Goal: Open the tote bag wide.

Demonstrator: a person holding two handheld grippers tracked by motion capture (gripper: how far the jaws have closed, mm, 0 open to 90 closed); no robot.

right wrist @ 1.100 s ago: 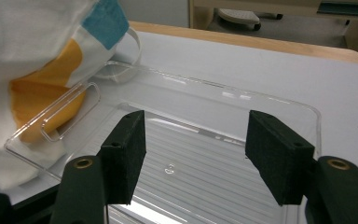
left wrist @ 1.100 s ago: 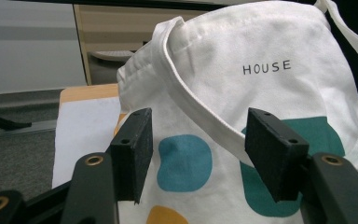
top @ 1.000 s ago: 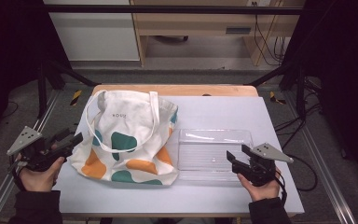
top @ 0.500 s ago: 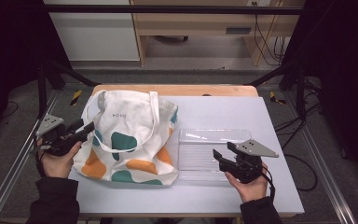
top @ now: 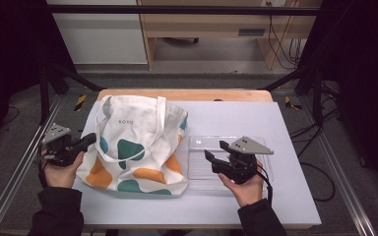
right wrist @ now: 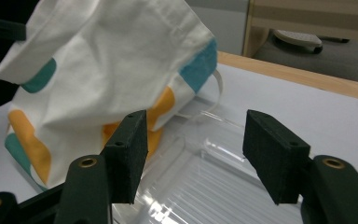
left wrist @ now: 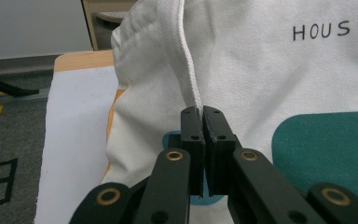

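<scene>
- Lying flat on the white table (top: pixel 285 123), the tote bag (top: pixel 138 147) sits directly ahead of the left gripper (top: pixel 89 139) and off to the left of the right gripper (top: pixel 216 156) in the high view.
- Left gripper: held in the person's left hand (top: pixel 59 169) at the bag's left edge, jaws pointing toward the bag. The jaws have just been closing; in the left gripper view (left wrist: pixel 201 122) they stand pressed together with the bag's white fabric edge, a thin strap-like seam, pinched between the pads.
- From that pinch the seam rises straight up and away from the jaw tips; the printed black lettering lies beyond and to the right of them, a teal patch close on their right.
- Right gripper: held in the person's right hand (top: pixel 246 189), hovering over the clear plastic tray (top: pixel 270 172), which lies just beside the bag's right edge. A grey three-cornered plate sits on top of this gripper.
- In the right gripper view (right wrist: pixel 193 154) the jaws are spread apart with nothing between the pads; the ribbed tray floor (right wrist: pixel 223 186) shows below and beyond the gap.
- The bag (right wrist: pixel 102 60) stands ahead of and to the left of the right gripper's jaws, its cloth bunched upward, with orange and teal patches visible; a bag handle loop rests near the tray's far corner.
- No contact between the right gripper's pads and the bag or the tray can be confirmed.
</scene>
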